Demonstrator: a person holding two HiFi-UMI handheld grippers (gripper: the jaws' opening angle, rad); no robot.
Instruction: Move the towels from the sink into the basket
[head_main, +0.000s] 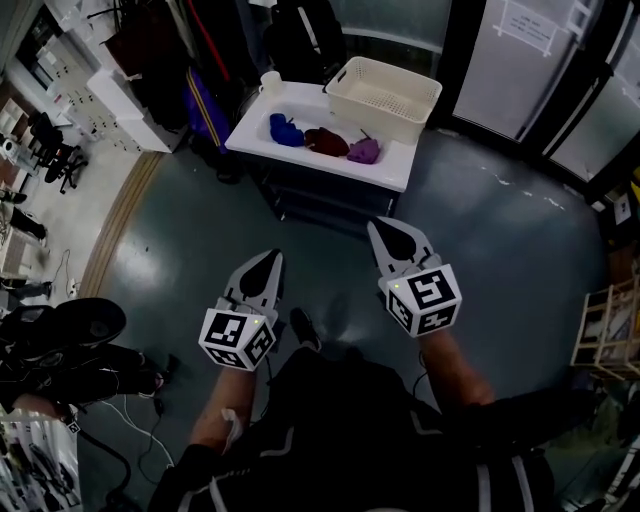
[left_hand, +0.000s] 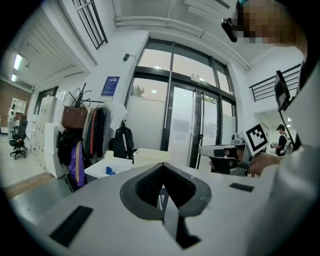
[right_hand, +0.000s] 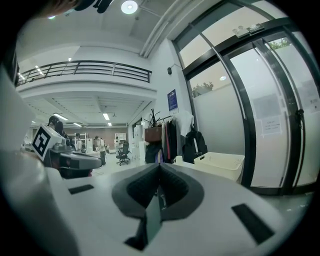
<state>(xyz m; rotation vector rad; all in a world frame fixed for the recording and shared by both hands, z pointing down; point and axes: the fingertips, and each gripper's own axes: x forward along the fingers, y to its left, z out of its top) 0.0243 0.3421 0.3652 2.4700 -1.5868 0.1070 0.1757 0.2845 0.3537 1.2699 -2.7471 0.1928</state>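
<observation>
Where the head view looks steeply down, a white rectangular sink (head_main: 320, 165) stands at upper centre, and in its basin lie three crumpled cloth lumps: a blue towel (head_main: 285, 130), a dark red towel (head_main: 325, 141) and a purple towel (head_main: 364, 151). A cream perforated plastic basket (head_main: 383, 95) sits on the sink's right end, just beside them. The grey, pointed left gripper (head_main: 270, 258) and right gripper (head_main: 377, 228) are low in the frame, well apart from the towels.

In the left gripper view, the ribbed dark pads meet with nothing between them. The sink (left_hand: 97, 169), blue towel (left_hand: 110, 171) and basket (left_hand: 150, 156) show at left of centre, far beyond the tips.

In the right gripper view, the jaws are likewise pressed together and empty. The basket (right_hand: 222, 164) lies right of centre, well beyond them.
</observation>
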